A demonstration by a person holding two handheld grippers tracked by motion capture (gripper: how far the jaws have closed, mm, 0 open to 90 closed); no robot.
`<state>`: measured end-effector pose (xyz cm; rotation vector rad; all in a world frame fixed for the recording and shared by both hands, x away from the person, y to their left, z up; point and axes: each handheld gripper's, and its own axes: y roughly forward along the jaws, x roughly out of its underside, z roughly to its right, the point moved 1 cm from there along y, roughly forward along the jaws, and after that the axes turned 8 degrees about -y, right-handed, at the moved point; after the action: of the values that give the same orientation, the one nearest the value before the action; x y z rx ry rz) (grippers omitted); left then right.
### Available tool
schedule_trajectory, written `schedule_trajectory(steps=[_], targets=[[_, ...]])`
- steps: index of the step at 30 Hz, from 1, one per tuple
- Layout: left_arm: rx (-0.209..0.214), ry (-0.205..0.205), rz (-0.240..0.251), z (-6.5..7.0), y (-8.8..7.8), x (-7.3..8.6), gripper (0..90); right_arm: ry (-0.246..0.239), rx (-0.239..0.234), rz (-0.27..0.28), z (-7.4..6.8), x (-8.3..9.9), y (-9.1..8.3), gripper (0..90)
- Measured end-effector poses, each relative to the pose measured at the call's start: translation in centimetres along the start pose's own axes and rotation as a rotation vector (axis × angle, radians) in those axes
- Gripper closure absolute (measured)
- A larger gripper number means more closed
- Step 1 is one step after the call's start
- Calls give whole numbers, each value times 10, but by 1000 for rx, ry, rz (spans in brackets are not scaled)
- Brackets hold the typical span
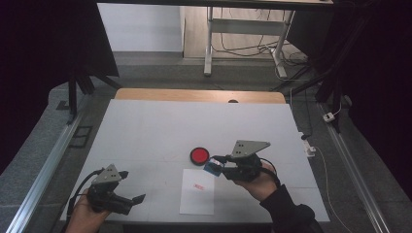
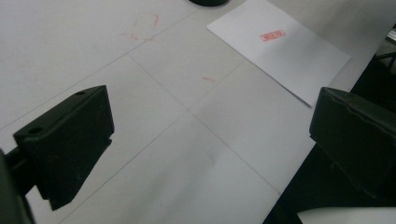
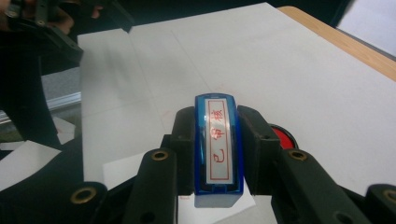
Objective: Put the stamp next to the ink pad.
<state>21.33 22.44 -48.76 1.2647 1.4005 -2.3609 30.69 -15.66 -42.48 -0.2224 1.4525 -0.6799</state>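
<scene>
On the white table (image 1: 155, 126), stamped paper (image 1: 197, 191)

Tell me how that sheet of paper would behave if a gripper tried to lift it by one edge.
The paper lies thin and flat on the table, so it would probably droop. It looks light and may slide before the jaws catch its edge. It would likely crease if pinched hard.

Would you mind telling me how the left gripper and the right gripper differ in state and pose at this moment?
The left gripper has its jaws spread wide with nothing between them; the right gripper is clamped on a blue stamp. The left gripper sits near the table's front left corner, away from the white sheet; the right gripper hangs between that sheet and the red ink pad. Both are black, hand-held, and carry a grey plate.
</scene>
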Motion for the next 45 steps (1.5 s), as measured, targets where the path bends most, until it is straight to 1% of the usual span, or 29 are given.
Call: schedule_trajectory(steps=[3, 6, 9, 11, 12, 16, 18, 21, 27, 30, 32, 35, 41, 43, 45], targets=[[-15, -5, -5, -1, -1, 2, 0, 7, 17, -12, 3, 3, -2, 696], [-12, -15, 6, -3, -3, 3, 0, 21, 33, -22, 6, 7, -4, 696], [-9, -26, 18, -4, -5, 4, 0, 22, 52, -42, 9, 11, -6, 696], [-20, -36, 8, -5, -6, 5, 0, 30, 62, -48, 12, 14, -7, 696], [-26, -34, 1, -5, -6, 5, 0, 32, 68, -53, 13, 15, -8, 696], [-29, -42, 5, -7, -7, 6, 0, 46, 93, -66, 17, 21, -10, 696], [-25, -46, 3, -7, -7, 6, 0, 47, 112, -81, 20, 24, -12, 696], [-19, -44, 3, -7, -7, 6, 0, 55, 140, -93, 24, 29, -14, 696], [-20, -43, 12, -7, -8, 6, 0, 83, 185, -120, 34, 38, -17, 696], [-23, -42, 16, -7, -9, 7, 0, 104, 207, -126, 40, 43, -18, 696], [-33, -37, 10, -6, -9, 7, 0, 108, 224, -141, 44, 46, -18, 696], [-34, -34, 8, -6, -9, 7, 0, 114, 245, -166, 48, 52, -17, 696], [-34, -33, 1, -6, -8, 7, 0, 138, 270, -186, 58, 62, -15, 696], [-33, -33, 1, -6, -8, 7, 0, 155, 276, -190, 61, 66, -14, 696], [-32, -33, 1, -6, -8, 7, 0, 155, 281, -201, 63, 69, -13, 696]])
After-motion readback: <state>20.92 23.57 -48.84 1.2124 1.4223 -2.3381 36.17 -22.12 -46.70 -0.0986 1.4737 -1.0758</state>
